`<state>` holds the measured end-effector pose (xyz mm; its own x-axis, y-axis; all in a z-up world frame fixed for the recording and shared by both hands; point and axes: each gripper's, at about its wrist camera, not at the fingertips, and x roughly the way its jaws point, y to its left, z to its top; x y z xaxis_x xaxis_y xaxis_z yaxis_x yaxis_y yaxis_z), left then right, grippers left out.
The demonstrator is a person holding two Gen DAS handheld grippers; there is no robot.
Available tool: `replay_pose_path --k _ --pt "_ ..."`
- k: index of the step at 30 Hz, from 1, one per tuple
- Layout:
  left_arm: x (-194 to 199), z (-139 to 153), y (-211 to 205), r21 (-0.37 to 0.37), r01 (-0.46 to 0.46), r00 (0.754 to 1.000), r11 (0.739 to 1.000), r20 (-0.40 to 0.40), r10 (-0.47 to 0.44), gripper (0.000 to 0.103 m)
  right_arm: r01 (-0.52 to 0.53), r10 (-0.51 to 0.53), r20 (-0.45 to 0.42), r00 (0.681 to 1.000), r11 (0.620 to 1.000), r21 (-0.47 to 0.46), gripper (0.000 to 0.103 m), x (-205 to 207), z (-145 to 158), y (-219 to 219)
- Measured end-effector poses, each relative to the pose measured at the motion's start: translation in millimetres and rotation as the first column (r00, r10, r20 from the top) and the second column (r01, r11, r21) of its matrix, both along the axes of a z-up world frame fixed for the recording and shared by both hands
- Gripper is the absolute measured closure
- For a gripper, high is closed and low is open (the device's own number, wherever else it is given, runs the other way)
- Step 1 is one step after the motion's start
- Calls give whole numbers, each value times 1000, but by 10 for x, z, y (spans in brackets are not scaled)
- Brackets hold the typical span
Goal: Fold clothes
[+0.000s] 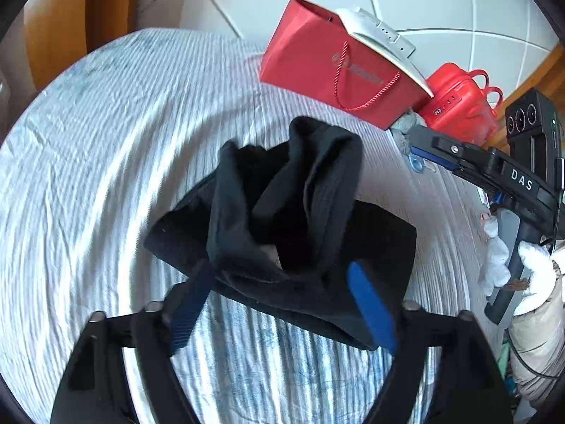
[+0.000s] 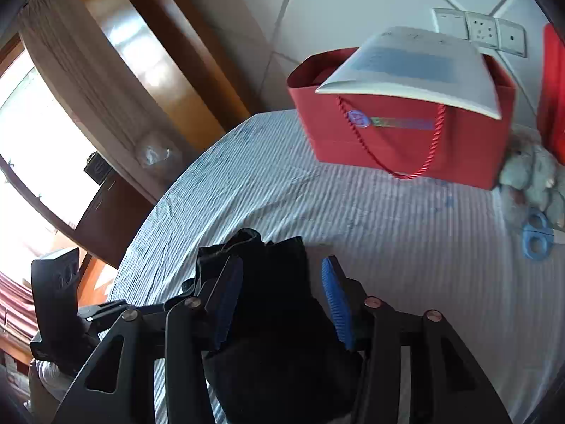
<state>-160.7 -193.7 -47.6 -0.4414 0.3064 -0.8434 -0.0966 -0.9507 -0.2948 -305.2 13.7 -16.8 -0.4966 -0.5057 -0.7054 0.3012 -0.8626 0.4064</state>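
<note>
- While lying bunched on the striped pale-blue bed sheet (image 1: 88, 148), the black fabric garment (image 1: 282, 212) is sitting between both tools.
- The left hand-held gripper (image 1: 282, 304) is standing wide apart, its blue pads (image 1: 370, 304) flanking the garment's near edge without pressing it.
- The right hand-held gripper (image 2: 282, 304) is standing partly apart, the garment lying loose between its blue pads (image 2: 335, 304).
- A red paper gift bag (image 2: 406, 134) is standing further back, near the tiled wall.

White tiled wall (image 2: 353, 7), wooden frame (image 2: 148, 53), bright window (image 2: 42, 134).
</note>
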Motion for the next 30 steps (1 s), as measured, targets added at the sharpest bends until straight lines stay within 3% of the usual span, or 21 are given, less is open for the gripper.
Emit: replay_pose_path --k 2,5,10,14,19,20,22,24,28,30 --pt "28 67 43 -77 2 1000 997 -14 -3 20 23 -24 22 999 999 30 53 192 22 153" --pt "74 61 135 -188 -19 999 982 -35 13 20 48 -53 98 994 997 53 53 550 -204 305" --pt "-13 -110 89 -262 -37 999 964 -45 26 20 133 -132 213 968 991 12 53 1017 -650 368" --pt "-157 -233 42 -304 -12 999 953 -39 0 29 203 -199 260 945 979 13 53 1188 -821 220" --pt "-254 -424 -15 -272 73 997 959 8 -73 57 318 -303 289 908 948 -3 49 1184 -968 -34" --pt "-277 -478 -30 -256 87 996 963 27 -83 73 331 -317 296 901 944 2 48 1166 -1000 -84" --pt "-290 -553 -73 -266 88 996 960 32 -83 93 336 -325 299 897 942 16 62 1137 -1059 -206" --pt "-312 -590 -184 -260 65 998 963 33 -58 93 323 -335 275 901 942 90 87 1128 -1015 -304" --pt "-403 -726 -331 -217 73 996 973 69 -60 88 300 -336 294 895 940 162 89 1185 -1007 -293" --pt "-405 -697 -336 -190 103 993 976 80 -89 85 304 -342 303 890 938 165 85 1174 -1022 -284"
